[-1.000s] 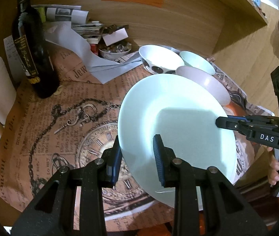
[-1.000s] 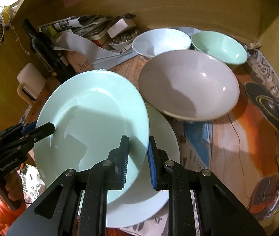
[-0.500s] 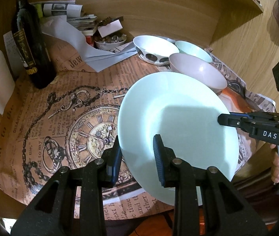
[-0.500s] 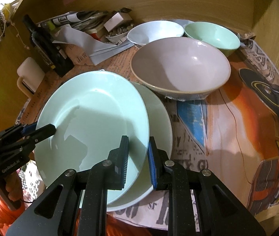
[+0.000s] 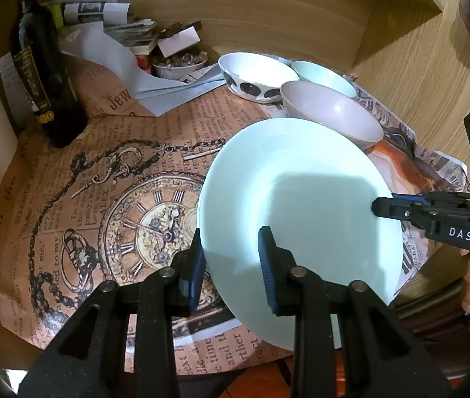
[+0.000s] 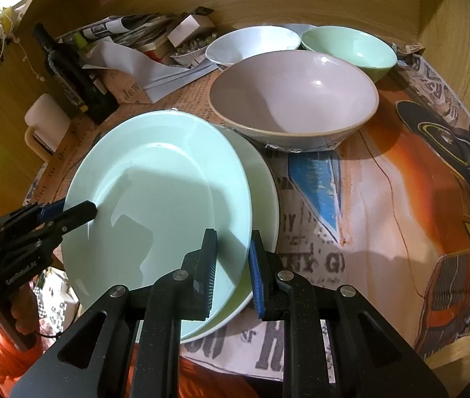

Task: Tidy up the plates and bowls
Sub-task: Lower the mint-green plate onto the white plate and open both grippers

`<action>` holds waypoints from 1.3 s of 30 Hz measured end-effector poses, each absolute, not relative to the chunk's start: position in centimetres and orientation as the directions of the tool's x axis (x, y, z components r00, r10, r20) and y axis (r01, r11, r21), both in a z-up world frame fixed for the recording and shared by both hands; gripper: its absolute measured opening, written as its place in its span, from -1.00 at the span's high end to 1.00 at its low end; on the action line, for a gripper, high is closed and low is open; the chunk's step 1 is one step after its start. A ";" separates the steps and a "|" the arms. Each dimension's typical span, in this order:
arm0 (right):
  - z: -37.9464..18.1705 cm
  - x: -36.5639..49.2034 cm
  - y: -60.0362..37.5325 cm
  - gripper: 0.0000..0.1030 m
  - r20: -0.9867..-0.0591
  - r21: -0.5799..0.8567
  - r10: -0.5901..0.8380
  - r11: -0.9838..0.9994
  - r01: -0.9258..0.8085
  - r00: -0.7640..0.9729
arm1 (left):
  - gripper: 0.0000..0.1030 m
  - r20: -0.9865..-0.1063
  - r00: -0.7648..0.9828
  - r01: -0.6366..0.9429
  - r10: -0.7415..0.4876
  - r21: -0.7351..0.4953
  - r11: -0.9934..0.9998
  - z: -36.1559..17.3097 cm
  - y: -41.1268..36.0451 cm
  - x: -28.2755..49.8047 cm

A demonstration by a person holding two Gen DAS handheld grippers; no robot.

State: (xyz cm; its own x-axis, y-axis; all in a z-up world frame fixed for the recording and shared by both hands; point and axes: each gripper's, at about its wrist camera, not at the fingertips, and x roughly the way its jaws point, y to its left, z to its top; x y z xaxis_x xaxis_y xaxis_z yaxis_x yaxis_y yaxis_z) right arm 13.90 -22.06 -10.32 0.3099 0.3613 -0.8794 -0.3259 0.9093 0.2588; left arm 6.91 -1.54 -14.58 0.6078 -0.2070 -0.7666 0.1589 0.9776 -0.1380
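Newspaper-covered table [image 5: 79,179], bowls at the back. Left gripper [image 5: 231,265] and right gripper [image 6: 233,265] both clamp the pale green plate's [image 6: 155,205] opposite rims, above a second plate [image 6: 263,185].

Upper plate [image 6: 168,185] partly over lower plate [image 6: 261,179]; large bowl [image 6: 294,99] just behind; two bowls [image 6: 254,44] farther back.
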 end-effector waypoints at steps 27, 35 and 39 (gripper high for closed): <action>-10.3 13.8 -22.3 0.67 -0.876 0.272 0.374 0.905 -0.326 0.306 | 0.39 -0.796 0.584 0.128 -0.163 -0.108 0.986 -16.1 -1.1 9.1; -10.0 13.6 -22.8 0.67 -0.867 0.261 0.367 0.911 -0.320 0.338 | 0.33 -0.792 0.600 0.135 -0.111 -0.036 0.990 -16.2 -2.4 9.6; -9.5 13.5 -23.0 0.67 -0.861 0.220 0.341 0.919 -0.329 0.378 | 0.31 -0.788 0.606 0.139 -0.109 -0.030 0.990 -16.0 -2.6 9.3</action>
